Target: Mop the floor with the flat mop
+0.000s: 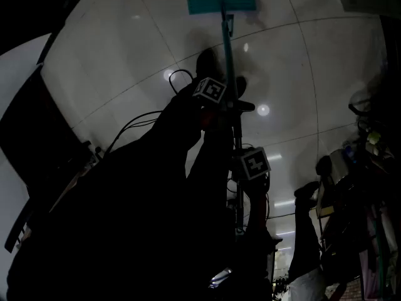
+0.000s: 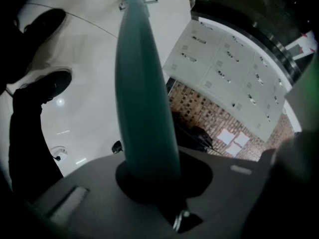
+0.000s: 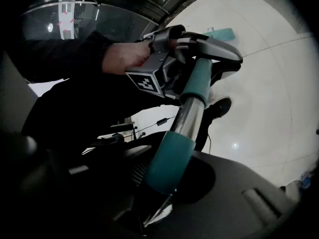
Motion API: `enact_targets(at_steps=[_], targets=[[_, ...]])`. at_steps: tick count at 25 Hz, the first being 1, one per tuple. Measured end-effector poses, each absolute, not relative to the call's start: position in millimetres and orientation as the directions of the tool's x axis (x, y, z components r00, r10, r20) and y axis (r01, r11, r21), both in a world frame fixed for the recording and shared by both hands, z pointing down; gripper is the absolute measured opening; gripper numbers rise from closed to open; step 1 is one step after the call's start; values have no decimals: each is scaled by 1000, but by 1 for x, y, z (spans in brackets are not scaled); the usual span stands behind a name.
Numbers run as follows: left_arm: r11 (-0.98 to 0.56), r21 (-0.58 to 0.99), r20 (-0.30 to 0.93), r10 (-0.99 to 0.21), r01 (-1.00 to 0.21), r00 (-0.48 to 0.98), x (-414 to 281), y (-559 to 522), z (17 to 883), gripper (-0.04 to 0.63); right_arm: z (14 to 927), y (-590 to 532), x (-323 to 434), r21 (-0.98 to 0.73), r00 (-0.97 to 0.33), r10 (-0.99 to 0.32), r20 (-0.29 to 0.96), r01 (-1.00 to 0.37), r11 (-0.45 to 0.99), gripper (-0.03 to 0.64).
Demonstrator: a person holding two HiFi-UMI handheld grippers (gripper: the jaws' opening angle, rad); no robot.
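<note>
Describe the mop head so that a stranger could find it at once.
Look at the pale, shiny tiled floor. At its far end lies the mop head, joined to a long pole. It is the only flat teal rectangle there.

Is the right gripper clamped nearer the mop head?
No, the left gripper clamps the handle between the right gripper and the mop head.

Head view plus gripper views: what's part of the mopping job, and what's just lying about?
Job:
- flat mop head
- mop handle
- left gripper and right gripper, both shut on the mop handle
- tiled floor

Lying about:
- white locker bank
- cable on the floor
- dark clutter at the head view's right edge, too dim to name
</note>
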State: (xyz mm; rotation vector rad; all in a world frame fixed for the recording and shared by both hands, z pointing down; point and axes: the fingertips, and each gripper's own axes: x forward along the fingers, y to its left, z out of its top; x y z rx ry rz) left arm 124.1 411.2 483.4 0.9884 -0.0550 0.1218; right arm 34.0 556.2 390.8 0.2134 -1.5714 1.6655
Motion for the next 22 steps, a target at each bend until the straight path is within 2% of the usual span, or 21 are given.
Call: enact_targets(at_steps=[11, 17, 22], targets=[[577, 808, 104, 61, -120, 993, 114, 332, 520, 43, 421, 476, 25, -745, -622, 481, 618, -659, 105, 118], [555, 827, 68, 57, -88, 996, 97, 227, 523, 43, 434, 378, 9, -710, -590, 469, 657, -694, 119, 118], [522, 848, 88, 30, -91, 996, 85, 112, 534, 43, 447, 265, -7, -711, -620, 417, 665, -697, 96, 118]])
